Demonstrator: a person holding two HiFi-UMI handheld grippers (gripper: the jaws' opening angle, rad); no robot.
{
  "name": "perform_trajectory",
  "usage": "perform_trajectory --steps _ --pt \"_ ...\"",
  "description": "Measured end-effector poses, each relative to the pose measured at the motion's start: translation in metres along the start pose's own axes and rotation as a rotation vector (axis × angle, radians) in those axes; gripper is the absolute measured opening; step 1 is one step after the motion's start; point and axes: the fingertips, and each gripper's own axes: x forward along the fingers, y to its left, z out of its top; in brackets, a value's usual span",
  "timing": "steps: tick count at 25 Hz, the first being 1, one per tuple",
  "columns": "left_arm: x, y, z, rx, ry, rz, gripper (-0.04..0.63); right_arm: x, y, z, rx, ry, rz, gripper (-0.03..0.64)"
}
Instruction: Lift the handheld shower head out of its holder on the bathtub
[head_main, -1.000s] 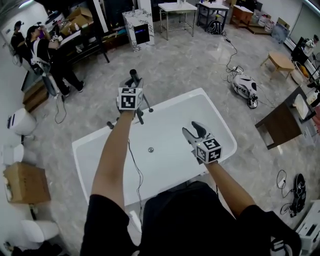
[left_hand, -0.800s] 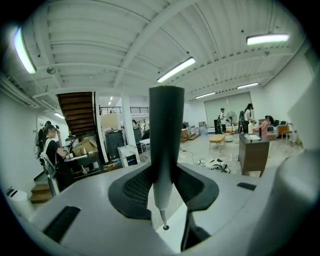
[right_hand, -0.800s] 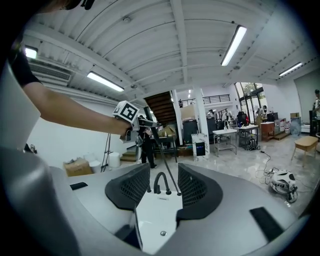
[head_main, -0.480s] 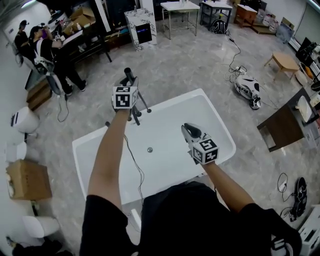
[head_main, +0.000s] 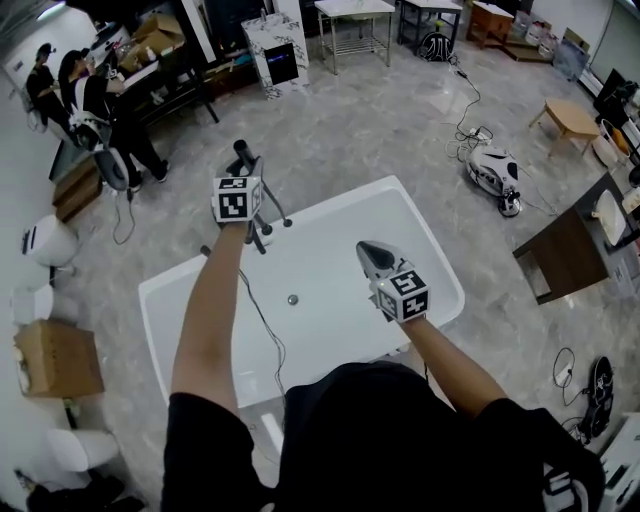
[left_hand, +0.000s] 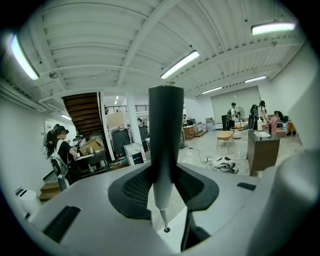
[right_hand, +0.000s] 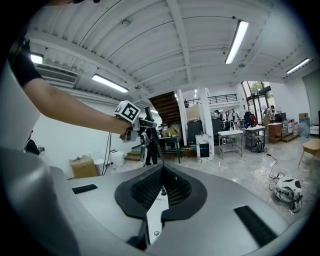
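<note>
"Where was the shower head (left_hand: 165, 125) just then?"

"At the far left corner of the bathtub (head_main: 425, 245), by the tap fitting (head_main: 263, 229). The left gripper (head_main: 241, 172) had it: the pads were clamped on either side of the handle, partway closed round it."

"And the other tool?"

"The right gripper (head_main: 370, 255) hung over the basin, well away from the fitting. Its jaws were pressed together with nothing between them."

"Was the head out of its holder?"

"Hard to say. From the head view the marker cube covered the seat, so it may have been only just lifted or not quite free."

"How would you have finished the lift?"

"I'd have kept the squeeze steady and drawn it straight along its own length, not sideways, so the lower end cleared the seat without catching. A tilt while it was half seated looked the likeliest way to jam it or let it slip in the pads. I'd also have left the right gripper where it was, clear of the path."

"Which way did it point?"

"Its long axis stood upright in the left gripper view, crossing the jaws. The thick dark end rose towards the ceiling; the paler, narrowing end ran down between the pads."
</note>
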Motion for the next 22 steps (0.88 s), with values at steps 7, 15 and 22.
perform_trajectory --steps 7,15,22 --pt "0.006 -0.001 -0.011 -0.053 0.017 0.018 0.123 0.0 -0.021 0.002 0.001 0.008 0.004 -0.002" --pt "0.017 -0.002 -0.018 -0.051 0.038 0.019 0.123 0.007 -0.035 -0.002 0.0 0.026 -0.007 -0.002" --pt "0.018 0.004 -0.022 -0.052 0.053 0.036 0.123 0.011 -0.03 0.0 -0.008 0.027 0.0 -0.002"
